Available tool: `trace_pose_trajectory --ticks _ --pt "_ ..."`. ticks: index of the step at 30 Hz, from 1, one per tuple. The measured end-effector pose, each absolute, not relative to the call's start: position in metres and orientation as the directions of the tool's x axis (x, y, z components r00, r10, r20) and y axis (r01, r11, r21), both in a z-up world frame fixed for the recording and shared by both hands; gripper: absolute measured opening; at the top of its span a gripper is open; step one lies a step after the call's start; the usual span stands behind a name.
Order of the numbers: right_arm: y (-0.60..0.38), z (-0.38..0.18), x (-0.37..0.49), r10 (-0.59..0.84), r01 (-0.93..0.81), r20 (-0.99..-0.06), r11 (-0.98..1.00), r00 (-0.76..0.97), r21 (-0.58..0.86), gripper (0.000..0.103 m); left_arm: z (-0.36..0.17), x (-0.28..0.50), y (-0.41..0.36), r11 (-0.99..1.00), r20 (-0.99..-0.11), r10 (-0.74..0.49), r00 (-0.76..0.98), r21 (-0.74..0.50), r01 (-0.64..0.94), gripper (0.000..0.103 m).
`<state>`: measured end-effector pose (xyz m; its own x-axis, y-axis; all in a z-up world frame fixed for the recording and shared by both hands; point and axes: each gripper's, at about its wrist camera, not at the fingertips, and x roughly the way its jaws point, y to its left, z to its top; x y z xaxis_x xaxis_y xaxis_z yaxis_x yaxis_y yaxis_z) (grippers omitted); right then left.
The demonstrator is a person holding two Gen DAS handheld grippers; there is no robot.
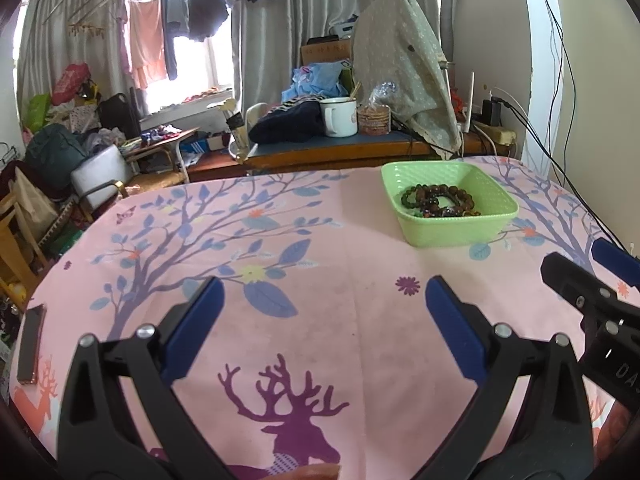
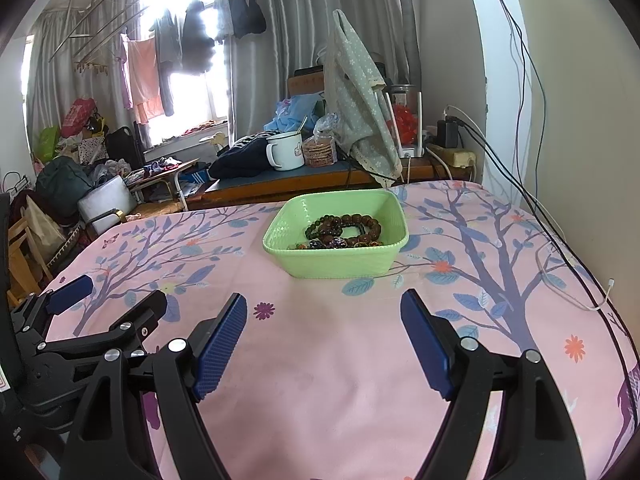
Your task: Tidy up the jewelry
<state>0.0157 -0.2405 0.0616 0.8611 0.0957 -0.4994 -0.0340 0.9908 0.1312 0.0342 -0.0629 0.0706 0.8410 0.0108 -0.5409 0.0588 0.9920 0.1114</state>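
Blue ribbed pads line both pairs of black jaws, and each pair stands spread apart with nothing between them but bare cloth. The left gripper (image 1: pixel 324 320) hangs over the pink tablecloth (image 1: pixel 352 248) above a printed purple deer (image 1: pixel 296 420), its pads released and clear of everything. The right gripper (image 2: pixel 324 340) sits just beside it on the right, likewise spread wide and holding nothing, with a small purple flower print (image 2: pixel 264 310) on the cloth near its left pad. In the left wrist view the right gripper's tip shows at the right edge; in the right wrist view the left gripper shows at the lower left. Ahead of both, well apart from the pads, a light green basket (image 2: pixel 340 264) rests on the cloth toward the far side of the table, and the beaded bracelets (image 2: pixel 348 230), dark brown and green, lie coiled together inside it. A phone (image 1: pixel 32 344) lies flat at the table's left edge. Beyond the table a white enamel mug (image 2: pixel 285 151) stands on a cluttered desk, with laundry (image 1: pixel 148 44) hanging at the window.
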Motion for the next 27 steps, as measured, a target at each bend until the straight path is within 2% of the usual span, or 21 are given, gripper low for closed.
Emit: trace_pose_trajectory --ticks 13,27 --pt "-0.2391 0.0611 0.0142 0.098 -0.036 -0.500 0.991 0.860 0.132 0.053 0.0678 0.0330 -0.0650 0.990 -0.548 0.032 0.836 0.132 0.048 0.097" --pt "-0.2408 0.0590 0.0147 0.096 -0.027 -0.498 0.989 0.862 0.143 0.053 0.0648 0.0359 -0.0664 0.990 -0.579 -0.003 0.816 0.113 0.084 0.097"
